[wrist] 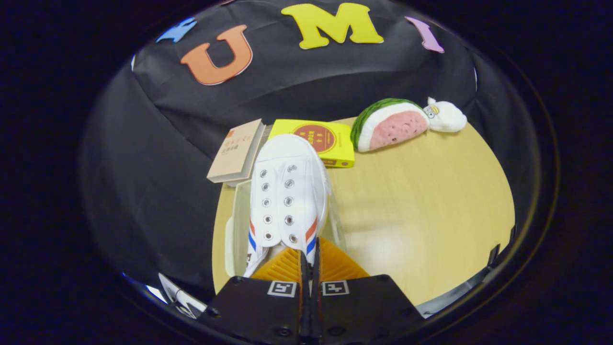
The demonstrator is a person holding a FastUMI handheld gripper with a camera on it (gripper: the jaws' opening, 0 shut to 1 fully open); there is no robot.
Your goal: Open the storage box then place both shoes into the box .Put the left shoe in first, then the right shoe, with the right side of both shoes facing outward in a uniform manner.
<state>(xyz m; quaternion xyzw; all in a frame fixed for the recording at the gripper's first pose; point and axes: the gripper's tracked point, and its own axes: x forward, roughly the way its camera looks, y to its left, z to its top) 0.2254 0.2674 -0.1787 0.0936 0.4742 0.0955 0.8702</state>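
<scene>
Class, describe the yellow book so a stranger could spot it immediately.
Start at the round wooden table. Beyond the white shoe pinched in the hand-held gripper, the yellow book lies flat between a tan book and a watermelon plush. Only it has a red circle.

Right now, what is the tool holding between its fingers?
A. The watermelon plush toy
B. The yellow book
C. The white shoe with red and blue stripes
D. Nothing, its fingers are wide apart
C: the tool has its fingers closed together on the rear of the white shoe, which hangs over the clear storage box, while the yellow book and watermelon plush toy lie beyond on the table.
</scene>
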